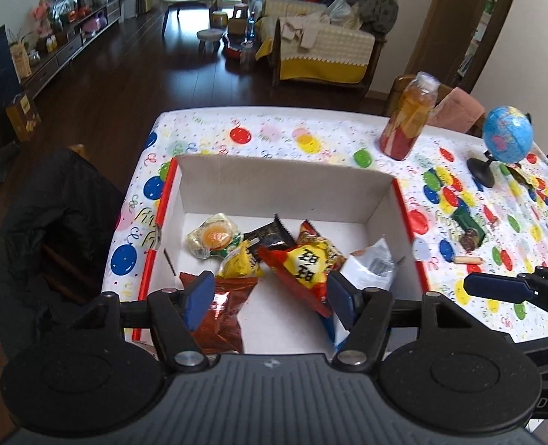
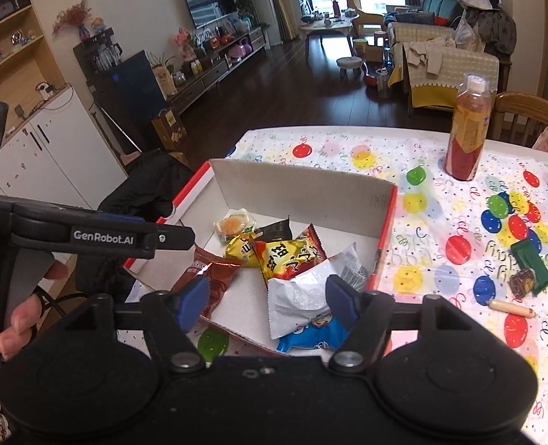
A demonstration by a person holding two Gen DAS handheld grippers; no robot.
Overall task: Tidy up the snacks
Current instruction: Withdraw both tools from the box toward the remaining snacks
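A living room with dark wood flooring, a sofa and a television unit stretches behind a table (image 1: 311, 137) spread with a white cloth printed in coloured balloons. Ahead of both pairs of fingers sits a shallow white cardboard box with red outer sides (image 1: 274, 185), already holding most of the snacks. Directly beyond the left gripper (image 1: 270, 296) lie a copper-red foil bag (image 1: 225, 307), a red-and-yellow packet with black characters (image 1: 303, 263), a yellow wrapped snack (image 1: 238, 265), a dark wrapper (image 1: 270, 235) and a clear-wrapped pastry with an orange centre (image 1: 214, 239). A white-and-blue packet (image 2: 303, 304) lies at the box's near edge, between the fingers of the right gripper (image 2: 268, 302) in its own view. Both pairs of fingers stand apart and grip nothing, poised above the box.

Sorting looks largely done but not finished. To the right of the fingers, on the cloth outside the box, remain a green wrapped bar (image 2: 531, 267), a small round brown-wrapped sweet (image 2: 522, 282) and a small sausage stick (image 2: 511, 308). A tall bottle of amber-red drink (image 2: 468, 129) and a small blue globe on a black stand (image 1: 505, 137) stand farther off.
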